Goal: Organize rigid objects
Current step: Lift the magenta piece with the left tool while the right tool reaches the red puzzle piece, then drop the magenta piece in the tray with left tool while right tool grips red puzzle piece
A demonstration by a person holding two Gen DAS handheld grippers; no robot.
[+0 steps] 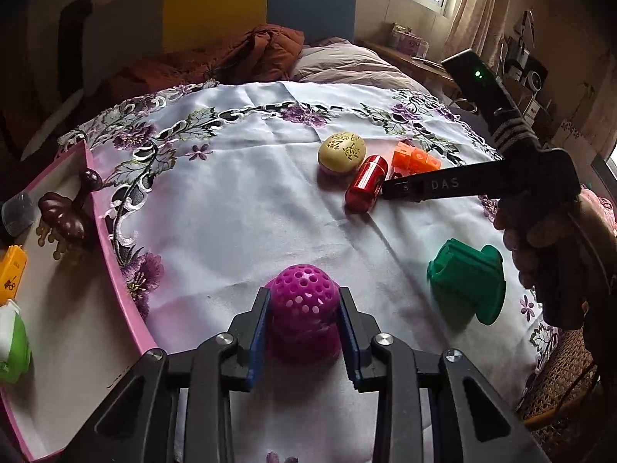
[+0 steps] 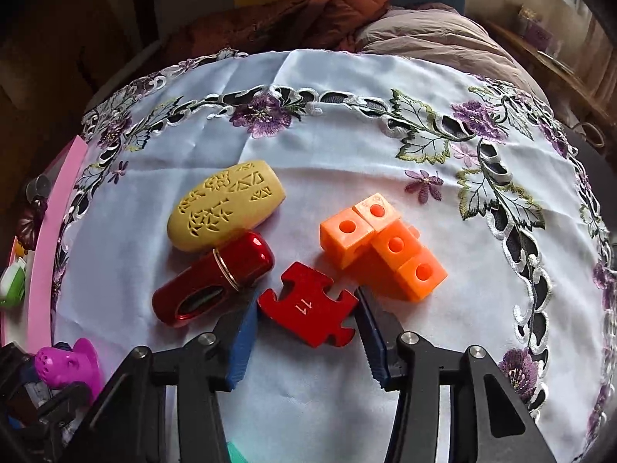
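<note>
My left gripper (image 1: 304,308) is shut on a magenta perforated ball (image 1: 302,305), low over the embroidered cloth (image 1: 231,200); the ball also shows in the right wrist view (image 2: 65,362). My right gripper (image 2: 306,305) is open, its jaws standing either side of a red puzzle piece marked 11 (image 2: 308,305) that lies on the cloth. Beside it lie a red capsule-shaped case (image 2: 216,277), a yellow carved oval (image 2: 227,204) and an orange block cluster (image 2: 385,247). A green plastic piece (image 1: 468,281) lies right of the ball.
A pink-rimmed tray (image 1: 112,254) at the left holds a dark brown comb-like object (image 1: 61,216), a yellow piece (image 1: 11,274) and a green and white piece (image 1: 13,343). A rumpled duvet (image 1: 339,61) and headboard (image 1: 254,4) lie beyond the cloth.
</note>
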